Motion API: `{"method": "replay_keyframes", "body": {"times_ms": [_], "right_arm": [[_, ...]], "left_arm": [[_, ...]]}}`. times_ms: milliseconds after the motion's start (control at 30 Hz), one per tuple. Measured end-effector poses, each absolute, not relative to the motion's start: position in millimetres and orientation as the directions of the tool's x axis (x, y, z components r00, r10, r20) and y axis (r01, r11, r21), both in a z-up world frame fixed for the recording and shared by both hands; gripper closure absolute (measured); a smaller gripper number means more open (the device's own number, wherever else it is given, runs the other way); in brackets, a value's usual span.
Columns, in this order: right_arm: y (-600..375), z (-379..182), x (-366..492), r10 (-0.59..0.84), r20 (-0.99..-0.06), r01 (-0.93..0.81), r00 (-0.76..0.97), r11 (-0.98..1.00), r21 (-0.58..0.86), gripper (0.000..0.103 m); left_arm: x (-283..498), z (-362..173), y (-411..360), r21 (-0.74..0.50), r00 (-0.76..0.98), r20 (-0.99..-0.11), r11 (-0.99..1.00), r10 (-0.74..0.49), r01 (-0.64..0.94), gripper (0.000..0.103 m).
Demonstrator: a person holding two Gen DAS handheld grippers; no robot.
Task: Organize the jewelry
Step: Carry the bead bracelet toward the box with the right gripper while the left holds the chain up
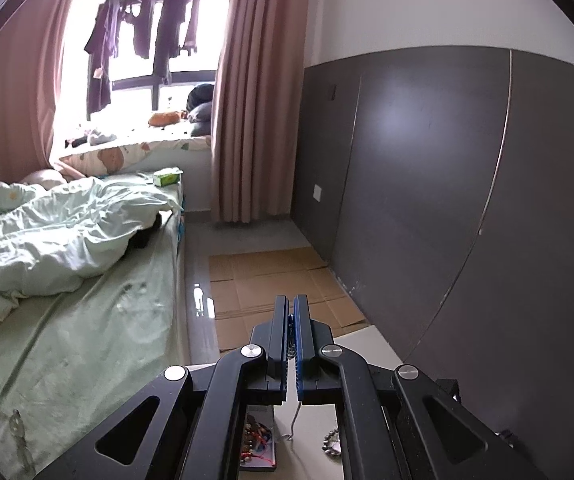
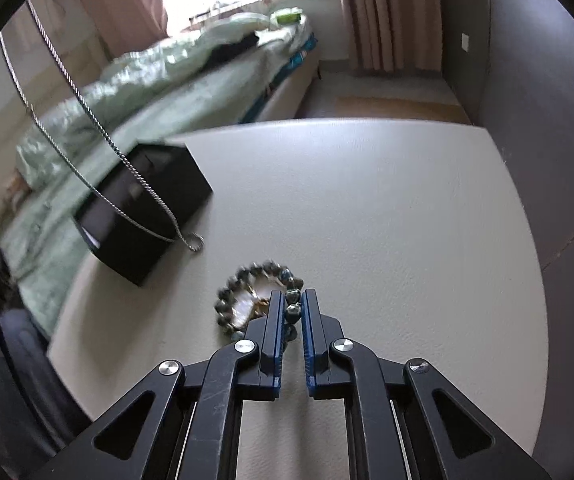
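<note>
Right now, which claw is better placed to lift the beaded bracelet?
Right claw: its fingers already straddle the beaded bracelet on the table. The left claw is occupied, raised and pinching the silver chain, which hangs down to the black box.

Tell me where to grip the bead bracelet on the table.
Take the bracelet by its right arc, coming straight down, one finger inside the ring and one outside. It lies flat on the table, and the right claw already straddles those beads.
</note>
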State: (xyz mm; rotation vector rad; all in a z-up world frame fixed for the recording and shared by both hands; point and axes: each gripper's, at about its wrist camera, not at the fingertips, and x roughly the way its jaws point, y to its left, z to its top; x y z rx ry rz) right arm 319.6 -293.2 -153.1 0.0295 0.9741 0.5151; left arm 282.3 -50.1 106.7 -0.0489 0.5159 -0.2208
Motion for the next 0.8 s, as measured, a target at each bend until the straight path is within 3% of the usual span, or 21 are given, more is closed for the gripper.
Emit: {"method": "replay_keyframes", "body": {"times_ms": [433, 800], "right_arm": [[-294.2, -106.7, 298.9, 0.588, -0.597, -0.465, 0.546, 0.805, 0.367, 0.093], [-285.9, -95.4, 297.2, 0.635, -0.524, -0.487, 0.567, 0.772, 0.408, 0.093]], "left_arm": [[286.2, 135.7, -15.6, -0.175, 0.832, -0.494, 0.966, -0.254, 0.191, 0.101], [285.6, 171.3, 0.2, -0.161, 0.849, -0.476, 0.972, -0.229, 0.172, 0.101]]}}
